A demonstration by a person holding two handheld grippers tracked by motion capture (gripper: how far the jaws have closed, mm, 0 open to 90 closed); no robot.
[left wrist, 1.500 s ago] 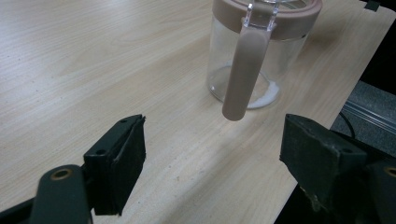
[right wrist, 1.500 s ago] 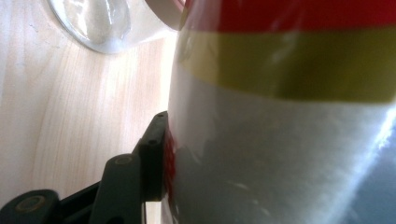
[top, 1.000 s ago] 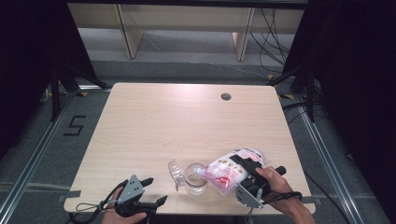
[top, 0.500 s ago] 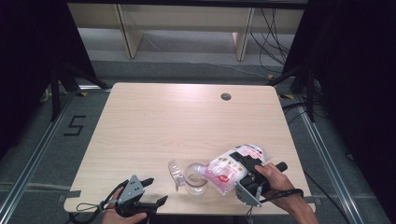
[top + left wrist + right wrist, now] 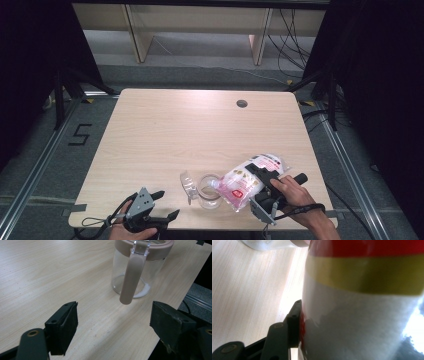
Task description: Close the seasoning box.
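1. Here, at the near edge of the pale wooden surface (image 5: 165, 130), the person's left hand holds the left tool (image 5: 157, 210) low and idle, its jaws standing wide apart with nothing between them.
2. Just right of it, the person's right hand holds the right tool (image 5: 262, 176), clamped on a soft plastic bag (image 5: 247, 177) of white powder or grains, printed in pink and red.
3. In the right gripper view, one black jaw presses flat against the bag's side; the other jaw is hidden behind the bag.
4. The bag is tilted, its lower end leaning over the mouth of a clear glass jar (image 5: 209, 190) that stands upright near the front edge, between the two tools.
5. The jar has a beige collar, its hinged lid (image 5: 188, 183) is flipped open to the left, and a thin white layer lies at its bottom.
6. Judging by this, the step in hand is pouring from bag to jar. To do it well, keep the bag's opening directly over the mouth, tip slowly, and keep the grip firm but not squeezing; the free left tool could steady the jar.
7. Farther back, the surface is bare apart from a small round cable hole (image 5: 242, 103).
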